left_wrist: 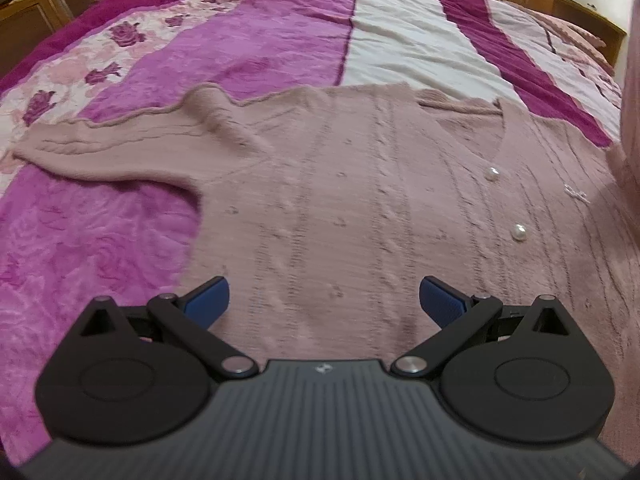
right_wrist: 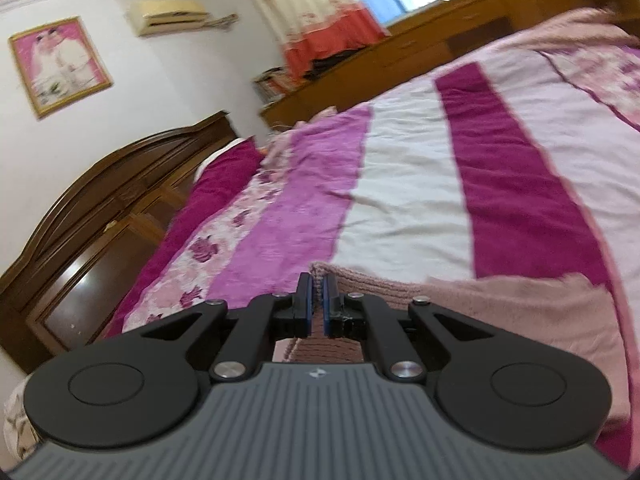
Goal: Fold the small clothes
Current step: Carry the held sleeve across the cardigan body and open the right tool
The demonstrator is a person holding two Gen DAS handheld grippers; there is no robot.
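Observation:
A dusty pink knitted cardigan (left_wrist: 340, 184) with pearl buttons (left_wrist: 519, 233) lies spread flat on the bed, one sleeve (left_wrist: 100, 148) stretched out to the left. My left gripper (left_wrist: 324, 300) is open and empty, hovering just above the cardigan's lower body. My right gripper (right_wrist: 318, 296) is shut on a ribbed edge of the cardigan (right_wrist: 460, 304) and holds it lifted off the bed; the knit hangs to the right of the fingers.
The bed is covered by a striped bedspread (left_wrist: 280, 44) in purple, white and magenta with rose prints. A dark wooden headboard (right_wrist: 112, 200) stands at the left, wooden cabinets (right_wrist: 440, 32) along the far side, a curtained window behind.

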